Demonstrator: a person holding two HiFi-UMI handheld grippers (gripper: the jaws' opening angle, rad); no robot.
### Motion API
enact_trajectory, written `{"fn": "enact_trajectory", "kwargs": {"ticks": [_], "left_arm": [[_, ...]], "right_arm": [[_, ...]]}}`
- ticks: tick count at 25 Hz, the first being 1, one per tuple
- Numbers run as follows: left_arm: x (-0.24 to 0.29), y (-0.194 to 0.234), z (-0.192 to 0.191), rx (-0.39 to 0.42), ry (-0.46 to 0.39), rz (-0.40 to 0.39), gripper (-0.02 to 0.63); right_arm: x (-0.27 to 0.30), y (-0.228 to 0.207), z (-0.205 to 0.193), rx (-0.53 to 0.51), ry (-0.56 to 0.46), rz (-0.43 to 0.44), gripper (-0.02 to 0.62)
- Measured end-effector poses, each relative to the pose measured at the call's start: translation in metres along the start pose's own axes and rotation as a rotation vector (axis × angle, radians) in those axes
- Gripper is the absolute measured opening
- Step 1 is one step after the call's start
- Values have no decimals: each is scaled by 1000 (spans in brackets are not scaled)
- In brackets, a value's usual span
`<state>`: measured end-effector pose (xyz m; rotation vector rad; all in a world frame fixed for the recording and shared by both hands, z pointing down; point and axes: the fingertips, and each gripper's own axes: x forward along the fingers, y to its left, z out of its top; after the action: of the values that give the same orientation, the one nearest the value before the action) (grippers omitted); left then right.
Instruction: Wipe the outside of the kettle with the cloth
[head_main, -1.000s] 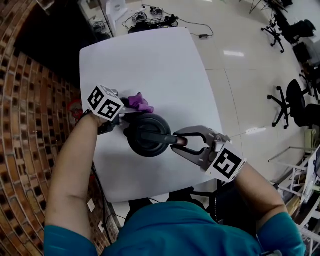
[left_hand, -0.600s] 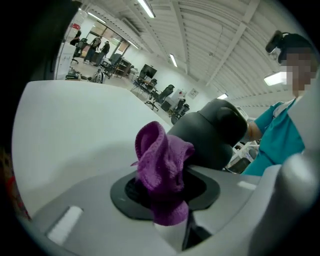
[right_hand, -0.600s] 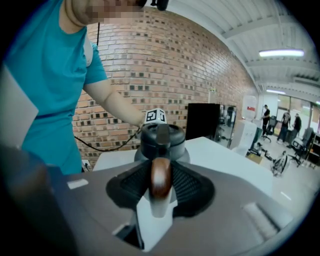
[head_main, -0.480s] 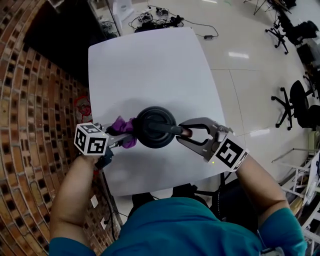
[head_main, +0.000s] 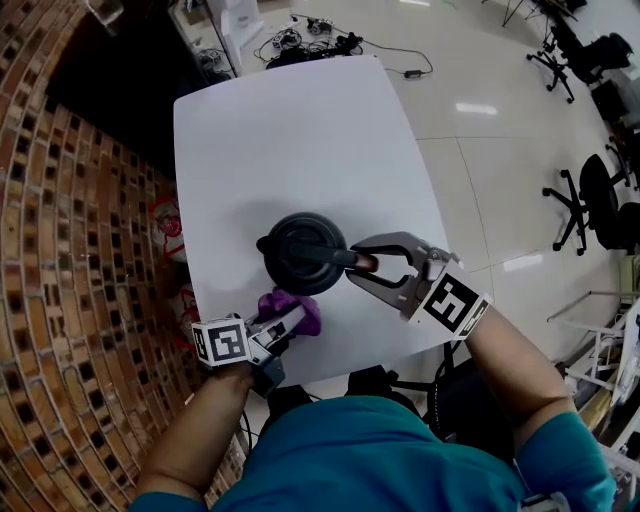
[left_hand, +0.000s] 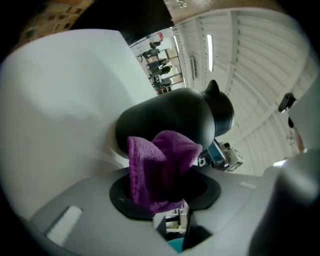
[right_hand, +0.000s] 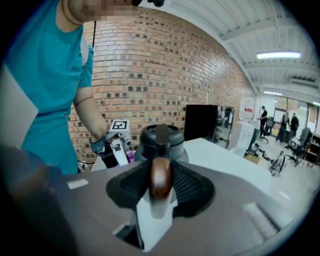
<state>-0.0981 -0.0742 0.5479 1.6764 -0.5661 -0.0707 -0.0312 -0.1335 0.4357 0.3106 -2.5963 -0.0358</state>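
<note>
A black kettle (head_main: 303, 251) stands upright near the front of the white table (head_main: 290, 130), its spout toward the left. My right gripper (head_main: 366, 268) is shut on the kettle's brown handle (right_hand: 160, 181), which juts to the right. The left gripper (head_main: 296, 318) is shut on a bunched purple cloth (head_main: 289, 306), held against the kettle's near side, just below it in the head view. In the left gripper view the purple cloth (left_hand: 161, 167) sticks out of the jaws and presses on the kettle's black body (left_hand: 170, 121). The right gripper view shows the kettle lid (right_hand: 160, 138) beyond the handle.
A brick wall (head_main: 60, 270) runs along the table's left side. Cables and gear (head_main: 310, 35) lie on the floor beyond the far edge. Office chairs (head_main: 590, 200) stand at the right. The table's front edge lies close below the left gripper.
My left gripper has swept the purple cloth round the kettle, from its far-left side across the left to its near side. The right gripper kept still on the handle.
</note>
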Motion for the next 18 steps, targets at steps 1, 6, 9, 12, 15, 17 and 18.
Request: {"fn": "enact_trajectory", "kwargs": {"ticks": [1,6,9,12,15,17,18], "left_arm": [[8,-6,-7,-39,-2,-34,138],[53,-14,-21,-159,-37,-69,146],[79,-28,-13,-262,-120,-154,149],[102,-36,-5,-299,-180,-222,149],[110,-42,-8,-269,-124,-229,147],[91,-38,-27,-145,35,-167,146],[73,-37,-36,-75,132,-132,146]], "right_arm": [[0,0,0,0,-1,0,123],[-1,0,1,-1,-2,-2,123],[0,0,1,8,-6,-4,123],[1,1,2,8,-9,1,123],[1,0,3,-3,-15,3,123],[1,-1,4,-21,-17,8,123],[1,0,5,-26,-18,15,124]]}}
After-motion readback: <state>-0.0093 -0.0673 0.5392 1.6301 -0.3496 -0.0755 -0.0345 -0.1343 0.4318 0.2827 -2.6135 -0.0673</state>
